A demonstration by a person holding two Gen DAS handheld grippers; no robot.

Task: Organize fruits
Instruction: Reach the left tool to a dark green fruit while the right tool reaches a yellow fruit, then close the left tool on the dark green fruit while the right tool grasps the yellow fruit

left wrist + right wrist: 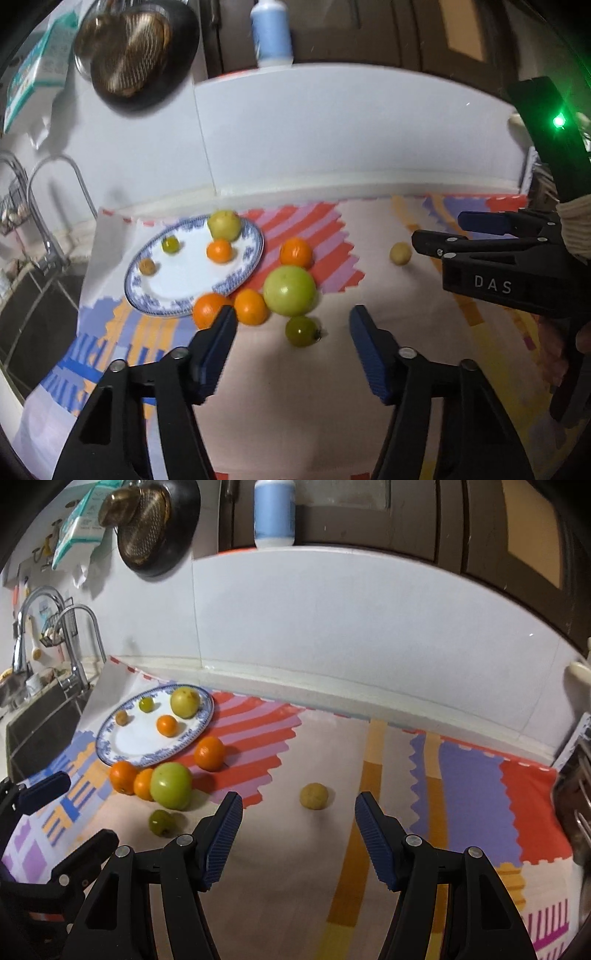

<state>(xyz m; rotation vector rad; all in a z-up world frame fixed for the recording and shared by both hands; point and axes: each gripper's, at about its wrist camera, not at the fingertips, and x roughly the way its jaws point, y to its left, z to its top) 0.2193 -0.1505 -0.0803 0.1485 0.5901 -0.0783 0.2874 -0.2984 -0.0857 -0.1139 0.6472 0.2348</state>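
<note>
Both grippers, left and right, are held half open, empty; four fruits are seen on the plate, six more on the mat beside it

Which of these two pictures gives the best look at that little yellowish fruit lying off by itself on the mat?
The right wrist view: the small yellowish fruit sits near the centre, alone on the mat, just beyond the open right hand-held gripper. In the left wrist view the same fruit appears smaller and farther off, toward the right side, near the other gripper's tips.
</note>
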